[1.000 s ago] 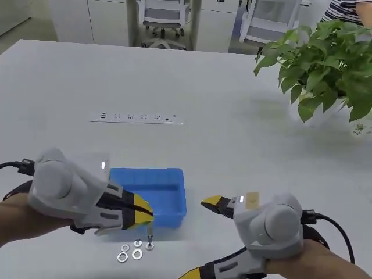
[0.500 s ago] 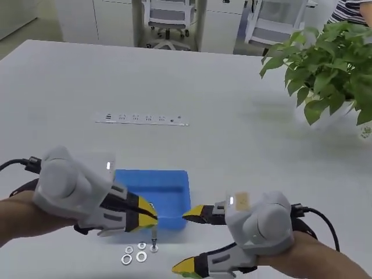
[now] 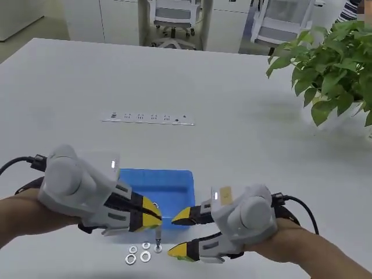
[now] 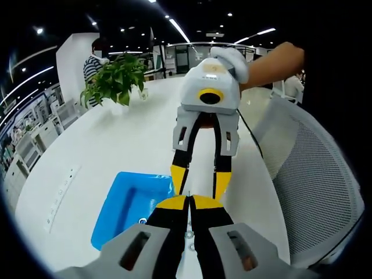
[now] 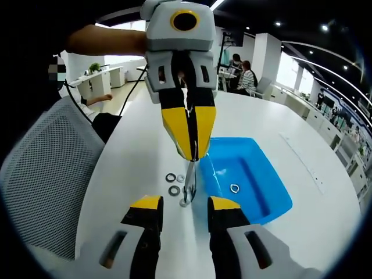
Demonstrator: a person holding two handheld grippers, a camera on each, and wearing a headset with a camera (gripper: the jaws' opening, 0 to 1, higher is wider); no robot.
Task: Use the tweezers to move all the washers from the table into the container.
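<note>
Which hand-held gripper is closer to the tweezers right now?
Left. The left hand-held gripper is shut on the tweezers, which hang from its tips. The right hand-held gripper is open, just beside them, not touching.

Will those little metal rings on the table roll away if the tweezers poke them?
Probably not: the washers lie flat on the table, so they would likely slide rather than roll. They look thin, smooth and shiny, so the narrow tweezers may slip off them.

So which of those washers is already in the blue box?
The lone washer on the container floor; the other washers lie outside on the table, by the tweezers.
</note>
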